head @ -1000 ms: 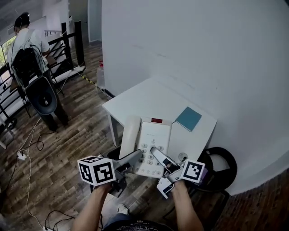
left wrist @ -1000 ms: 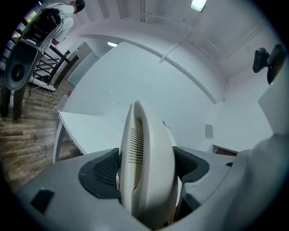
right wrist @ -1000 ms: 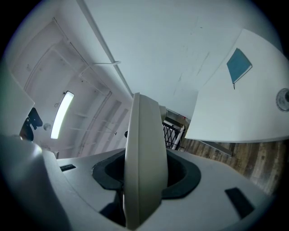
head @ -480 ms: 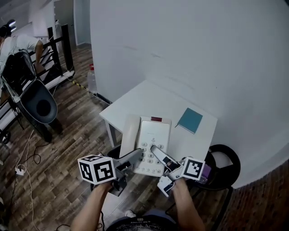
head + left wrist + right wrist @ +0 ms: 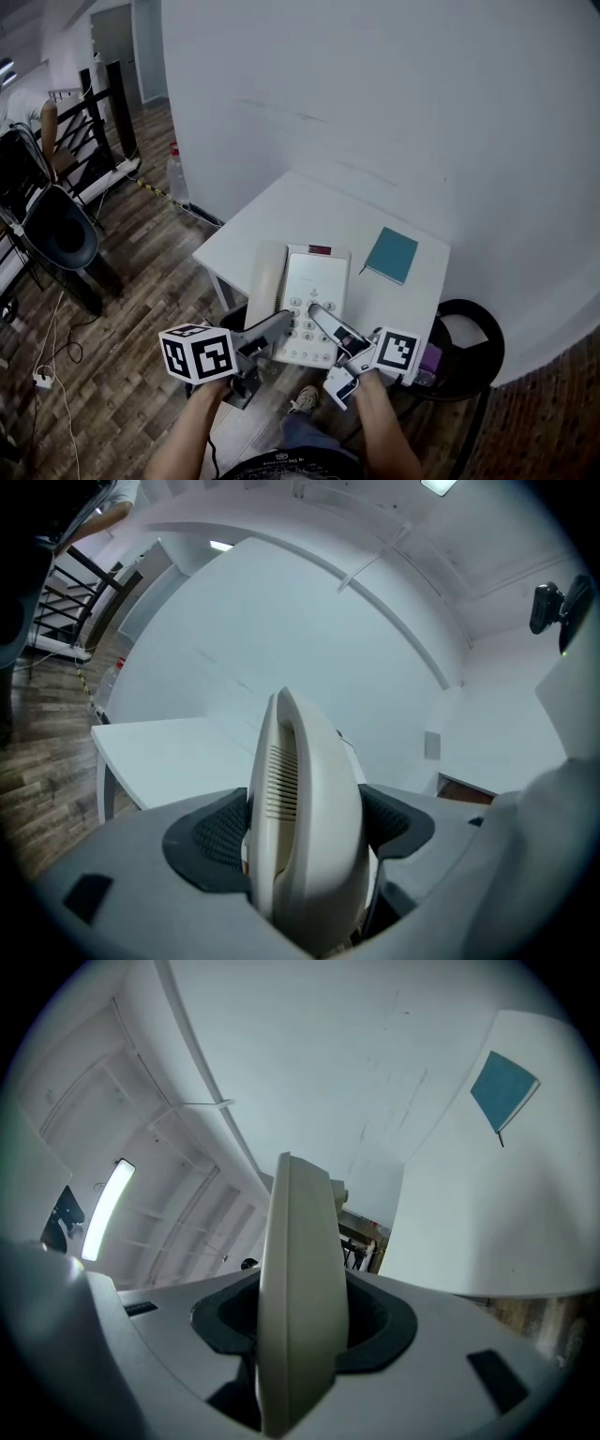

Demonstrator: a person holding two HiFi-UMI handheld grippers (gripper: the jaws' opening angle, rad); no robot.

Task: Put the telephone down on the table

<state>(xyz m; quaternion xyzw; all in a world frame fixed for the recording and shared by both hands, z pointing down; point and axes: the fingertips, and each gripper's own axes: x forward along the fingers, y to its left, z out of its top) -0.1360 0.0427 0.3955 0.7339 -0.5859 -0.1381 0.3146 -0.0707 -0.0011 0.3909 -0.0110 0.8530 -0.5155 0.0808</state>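
A cream telephone (image 5: 311, 298) with its handset on the left side hangs over the near part of the white table (image 5: 281, 216). My left gripper (image 5: 285, 322) is shut on its near left edge, and in the left gripper view the ribbed handset side (image 5: 298, 817) fills the space between the pads. At the near right edge my right gripper (image 5: 316, 313) is shut on the telephone's thin rim (image 5: 298, 1307). I cannot tell if its base touches the tabletop.
A teal notebook (image 5: 392, 254) lies on the table's right side, near the white wall. A black round seat (image 5: 469, 339) stands at the table's right, a dark chair (image 5: 54, 234) and railing at the far left, a bottle (image 5: 175, 172) on the wooden floor.
Both grippers have carried the telephone forward, further over the table. The table and notebook now sit closer in the head view. The grip on the telephone is unchanged.
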